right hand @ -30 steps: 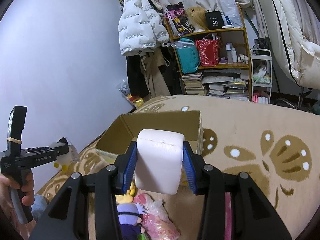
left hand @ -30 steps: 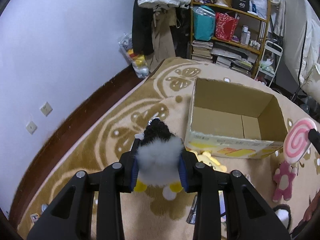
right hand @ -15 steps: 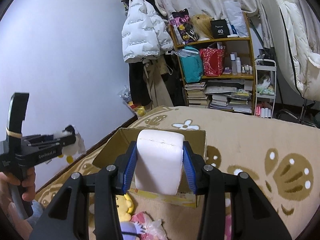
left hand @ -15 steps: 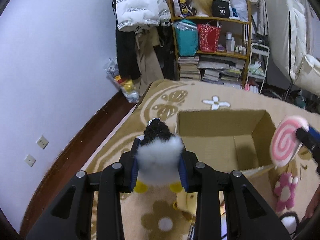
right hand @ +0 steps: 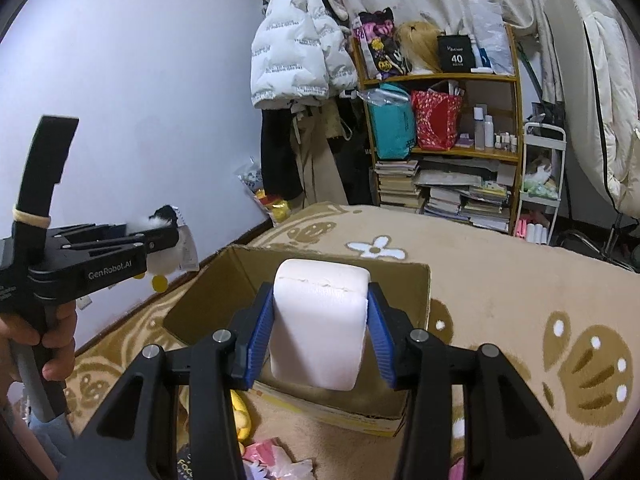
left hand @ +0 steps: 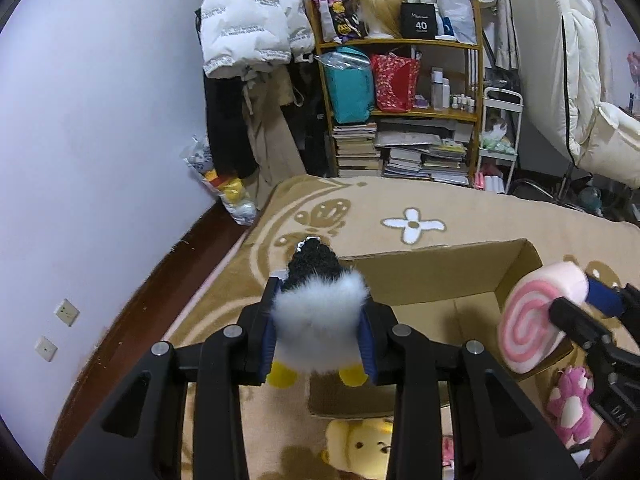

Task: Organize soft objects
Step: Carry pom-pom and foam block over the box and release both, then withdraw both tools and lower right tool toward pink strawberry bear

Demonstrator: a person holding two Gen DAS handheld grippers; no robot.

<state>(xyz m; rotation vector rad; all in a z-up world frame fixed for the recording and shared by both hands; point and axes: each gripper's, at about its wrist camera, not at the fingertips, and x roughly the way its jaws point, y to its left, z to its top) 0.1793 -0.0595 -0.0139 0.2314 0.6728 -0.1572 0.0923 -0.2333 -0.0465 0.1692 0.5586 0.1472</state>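
My left gripper [left hand: 318,328] is shut on a fluffy white penguin plush [left hand: 318,320] with a black head and yellow feet, held above the near left corner of an open cardboard box [left hand: 448,276]. My right gripper [right hand: 318,328] is shut on a pink-and-white swirl roll cushion [right hand: 318,328], whose swirl face shows in the left wrist view [left hand: 532,324]. It hangs over the box's [right hand: 224,280] near edge. The left gripper with the penguin also shows at the left of the right wrist view [right hand: 160,236].
A yellow bear plush [left hand: 360,448] and a pink bear plush [left hand: 568,400] lie on the beige patterned rug [left hand: 400,208] in front of the box. A cluttered wooden shelf [left hand: 400,100], hanging coats and a white cart stand at the back wall.
Both grippers have risen and tilted up with their toys still held. The box has dropped lower in both views and the right gripper has closed in over its near edge.
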